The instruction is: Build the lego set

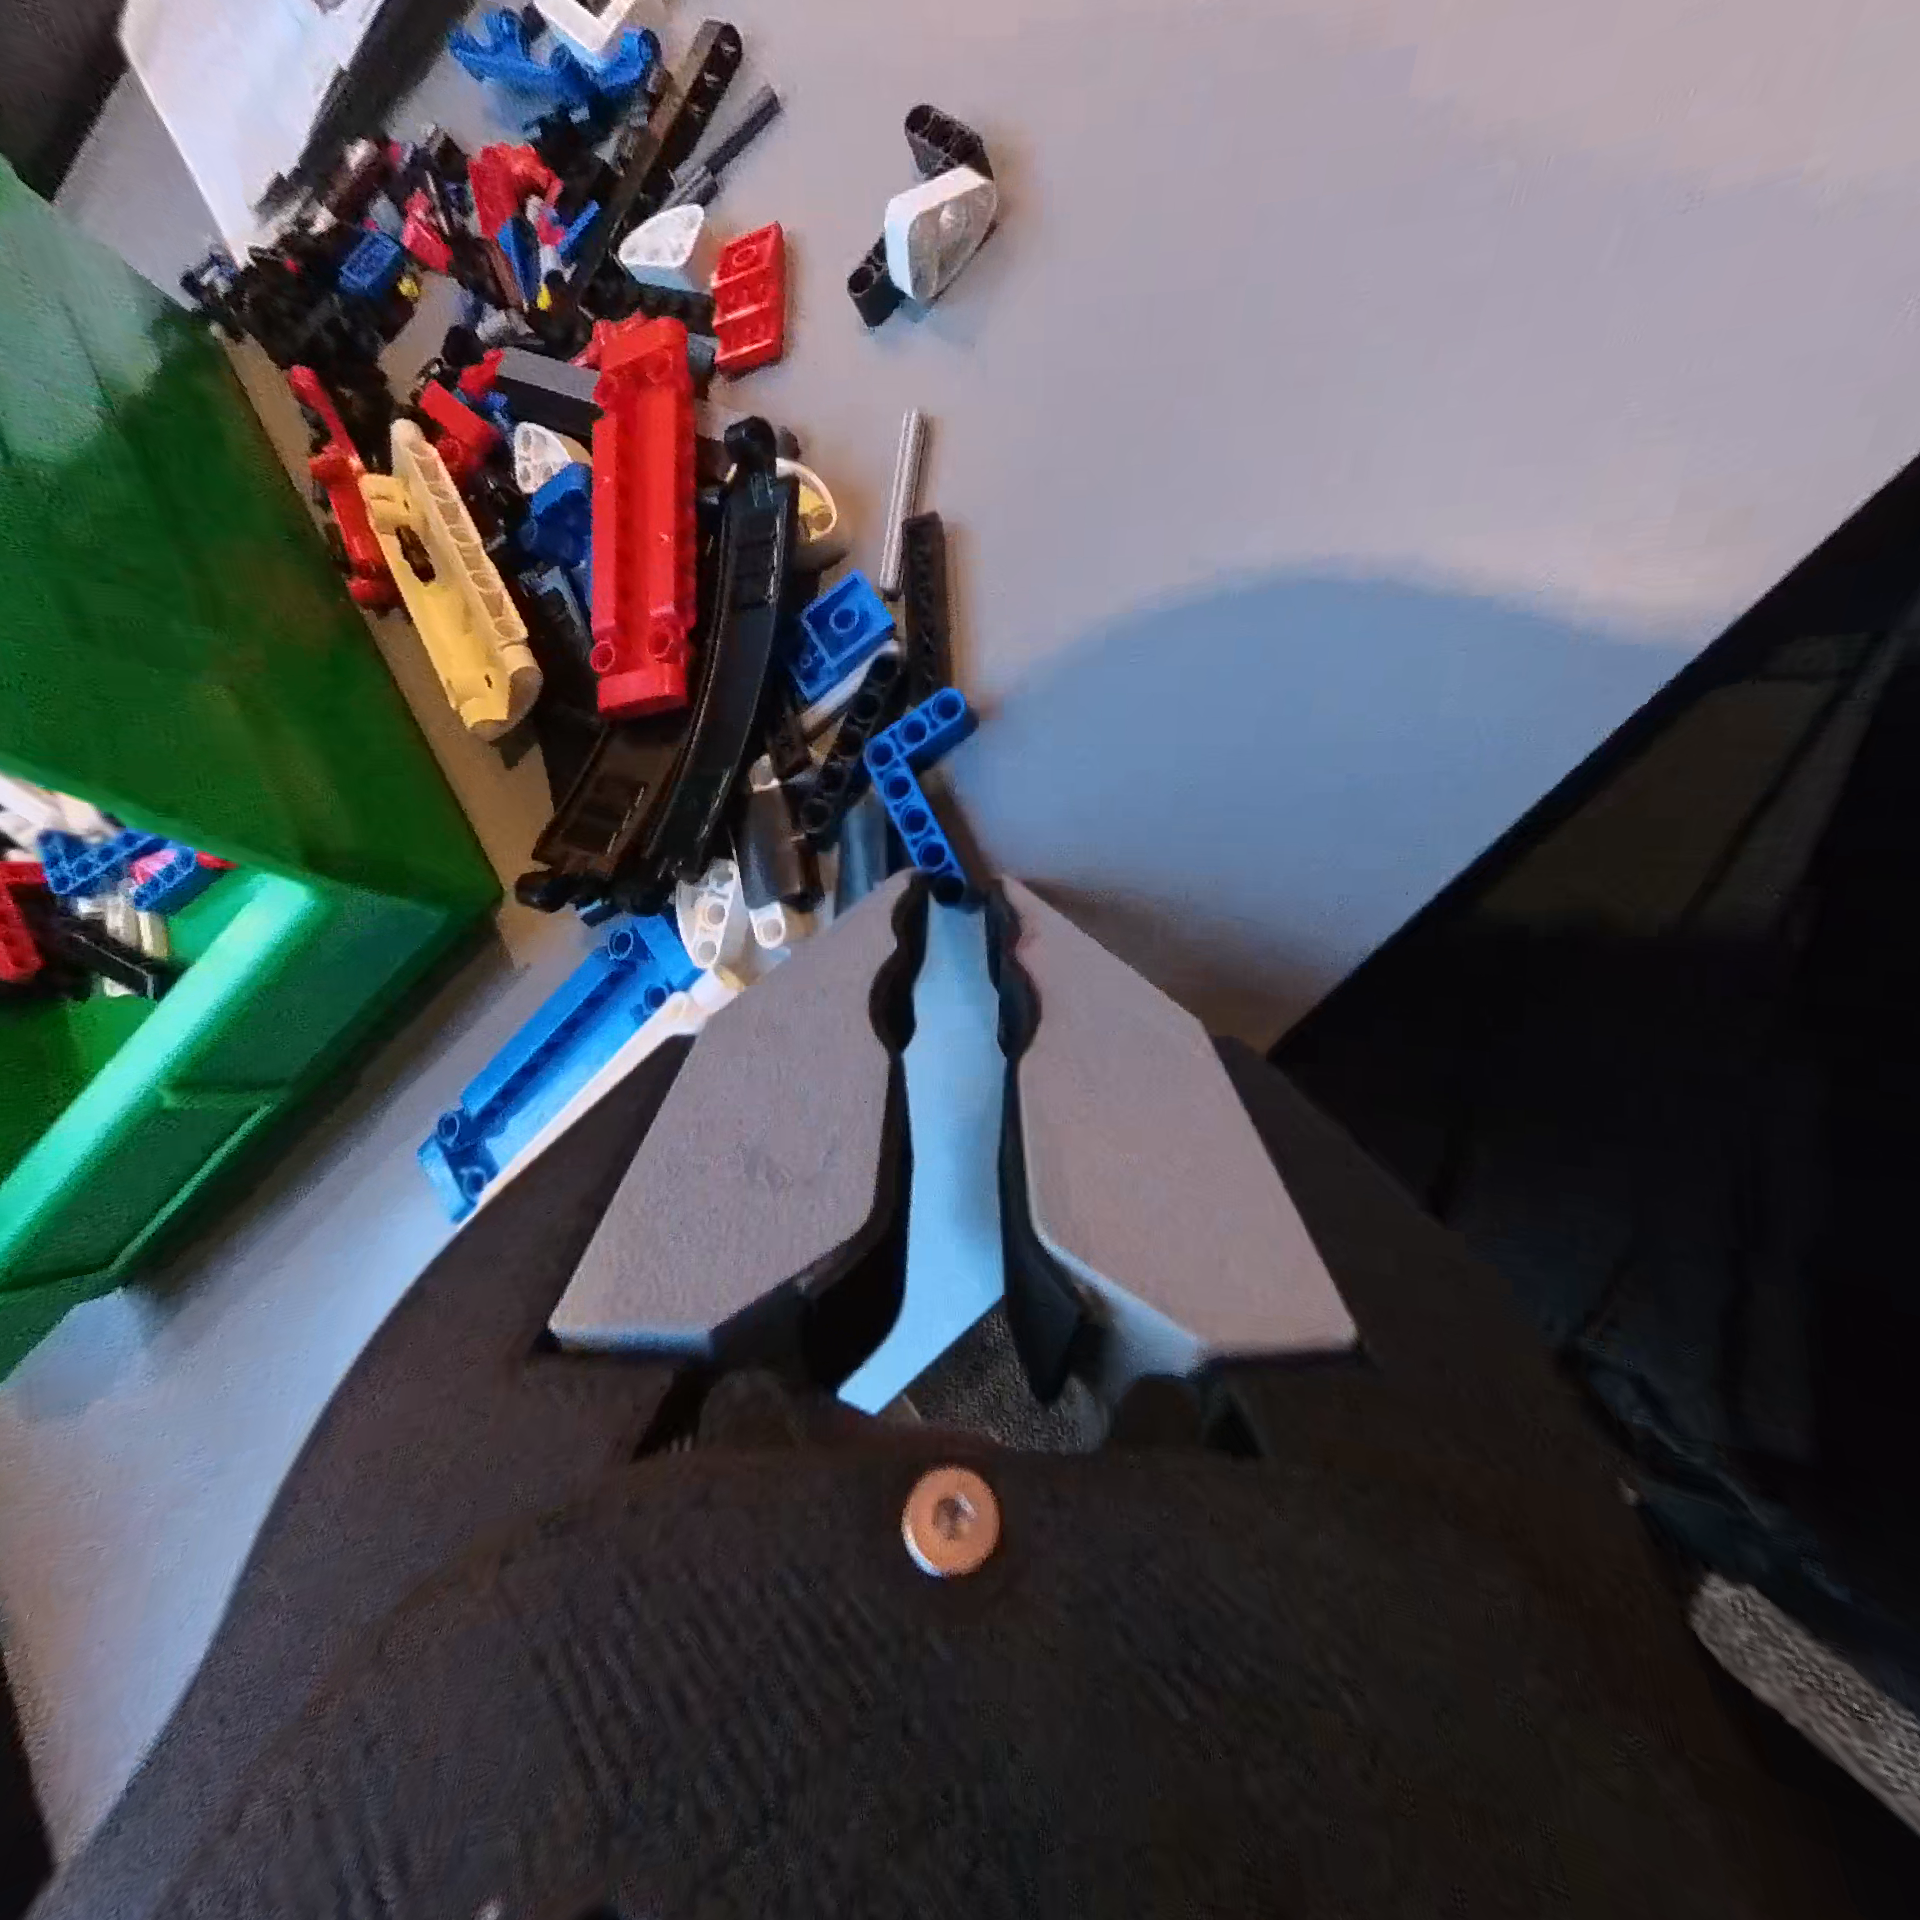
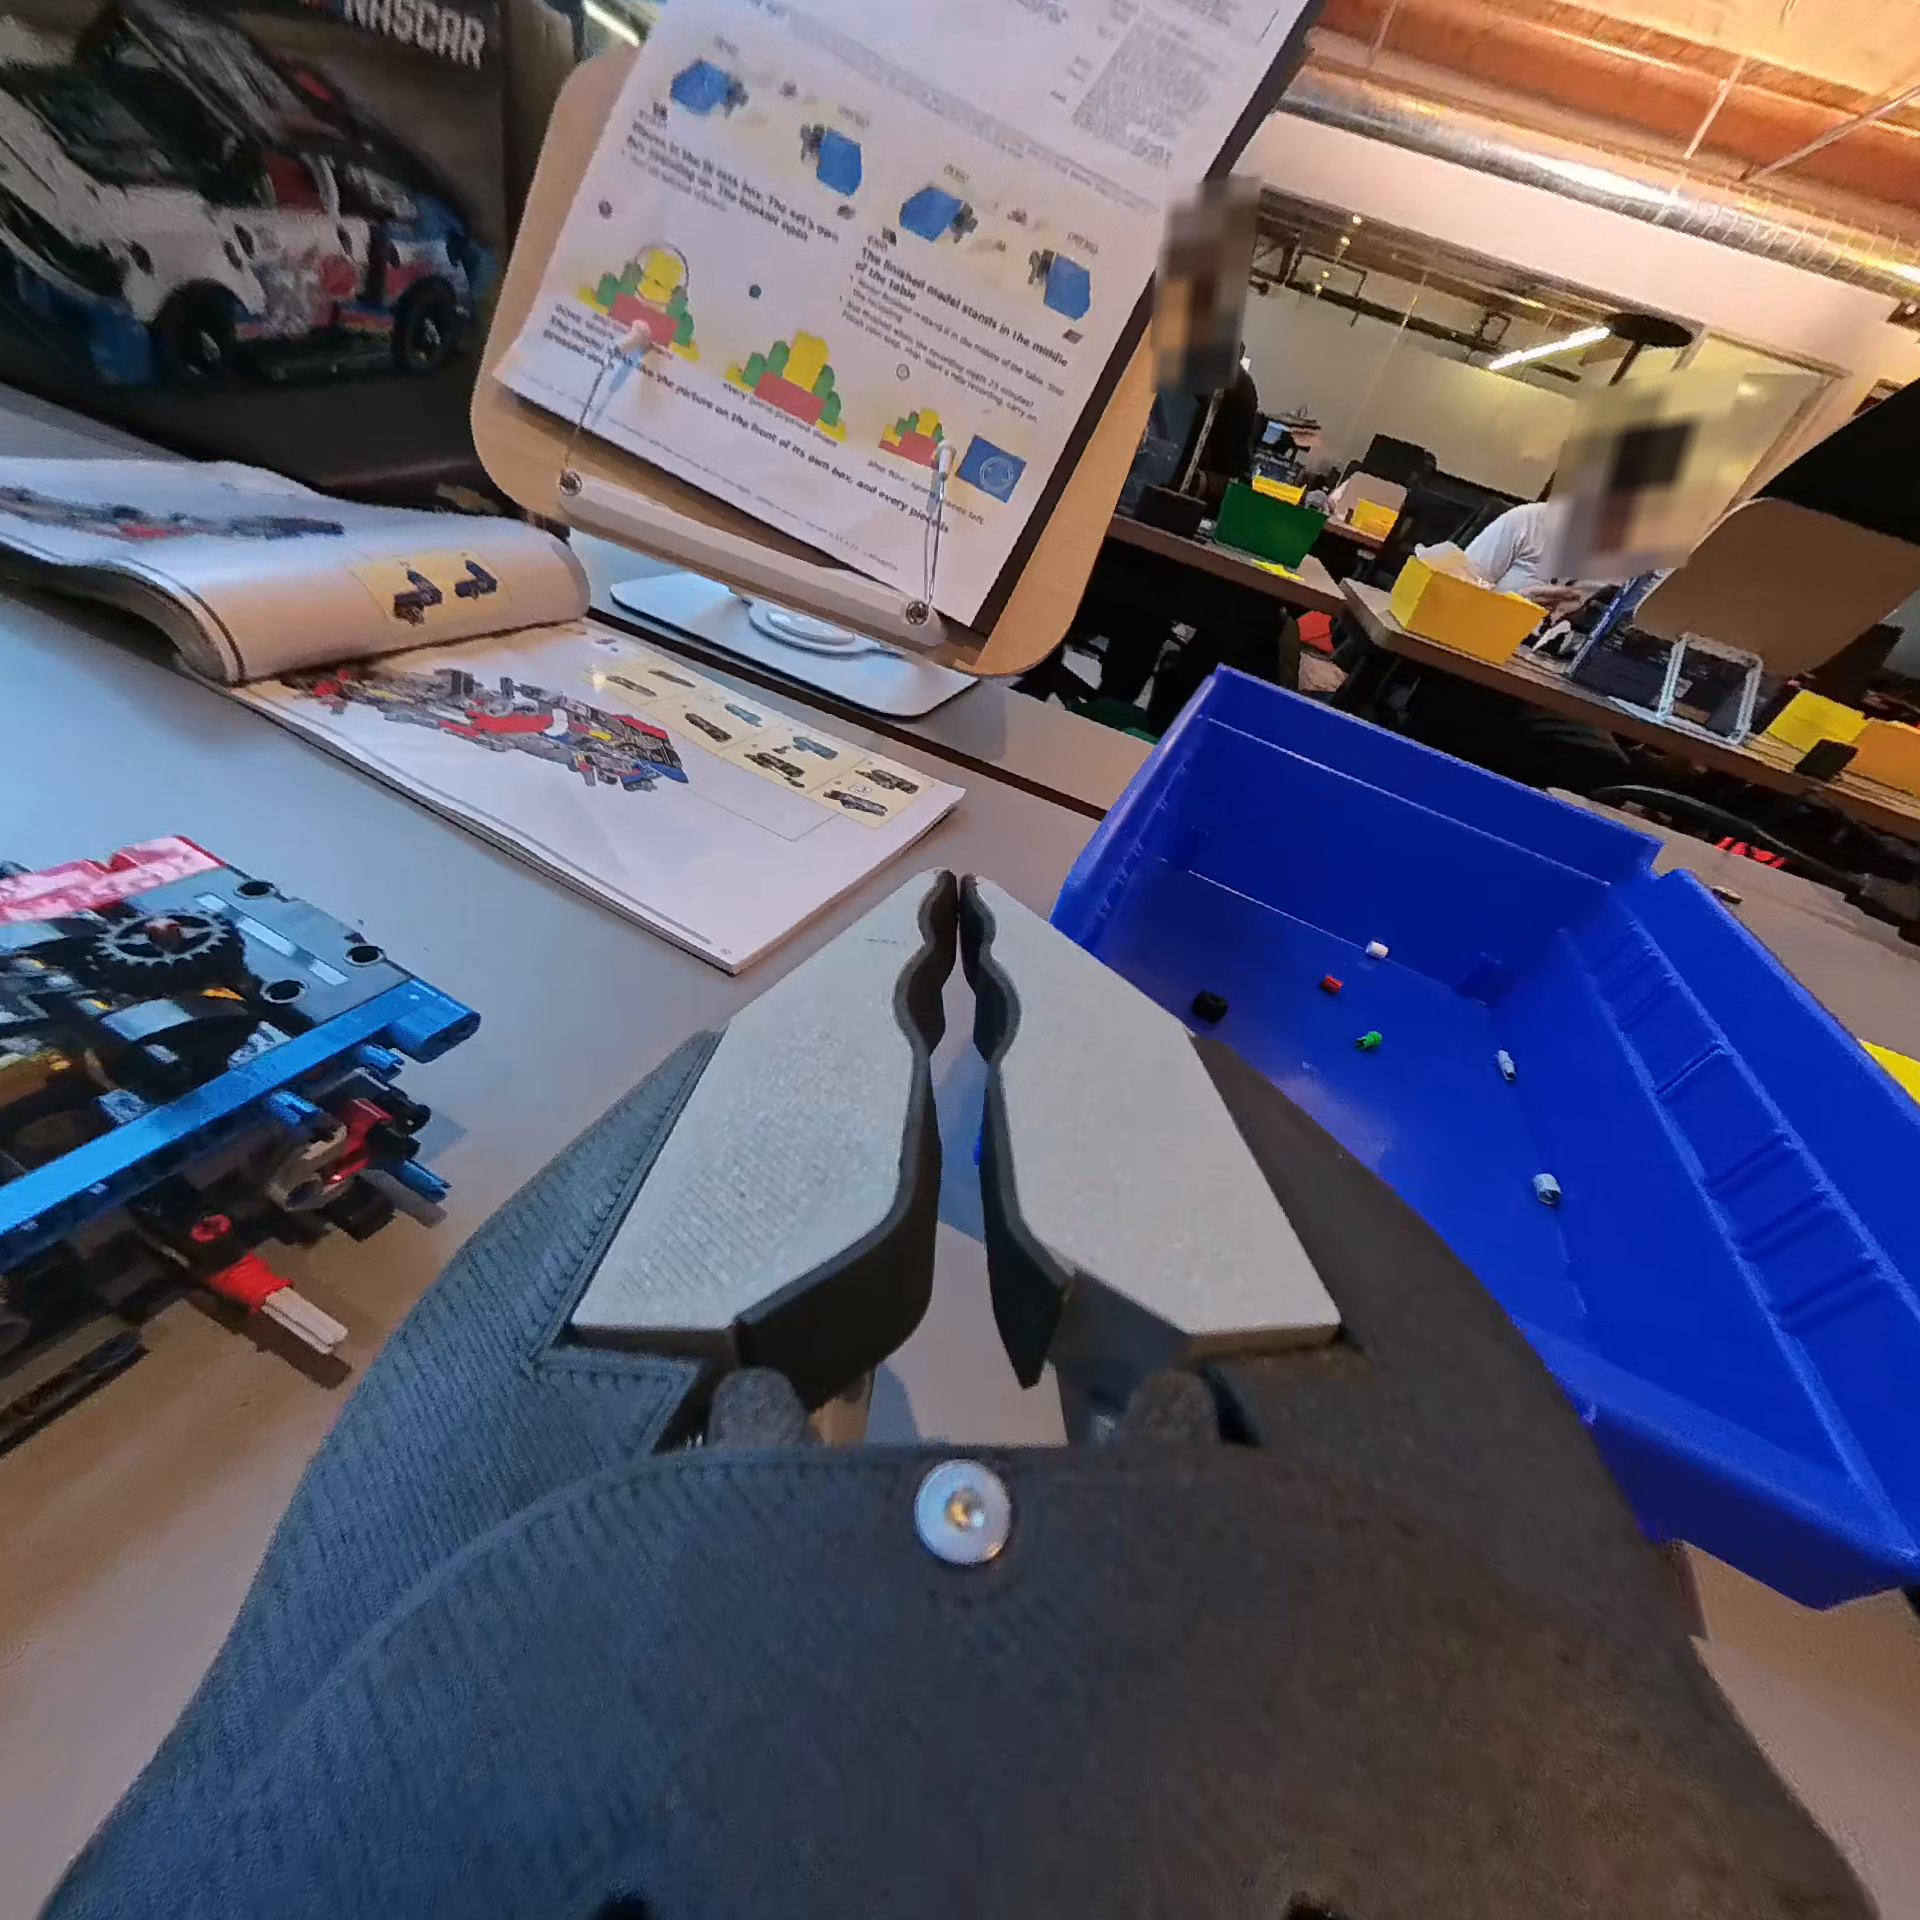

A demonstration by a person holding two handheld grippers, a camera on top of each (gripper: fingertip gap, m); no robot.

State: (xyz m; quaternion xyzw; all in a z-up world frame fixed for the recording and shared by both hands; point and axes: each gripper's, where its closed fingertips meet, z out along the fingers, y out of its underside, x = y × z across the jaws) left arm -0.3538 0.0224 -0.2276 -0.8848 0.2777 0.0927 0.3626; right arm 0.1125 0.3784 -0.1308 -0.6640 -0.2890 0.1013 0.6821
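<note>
Left gripper: the fingertips pinch the lower end of a blue L-shaped beam. The beam projects forward from the tips, its short arm pointing right at the far end. Behind the tips the jaws stand slightly apart, with the table showing through the gap.

The beam's far end lies at the near edge of a loose pile of parts on the grey table. Whether the beam is lifted clear of the pile cannot be told. In the pile: a long red panel, a cream beam, a curved black piece, and a long blue beam just left of the left finger. A small black-and-white assembly lies apart from the pile, farther off to the right. A green bin stands at the left edge, touching or just beside the pile, with more pieces inside.

Right gripper: fingertips pressed together, nothing between them, held above the table. A partly built model with a blue frame and a black gear lies to the left of the fingers, apart from them. A blue bin sits just right of the fingers, holding a few tiny pieces. An open instruction booklet lies beyond the tips; behind it a printed sheet is clipped on a stand.
</note>
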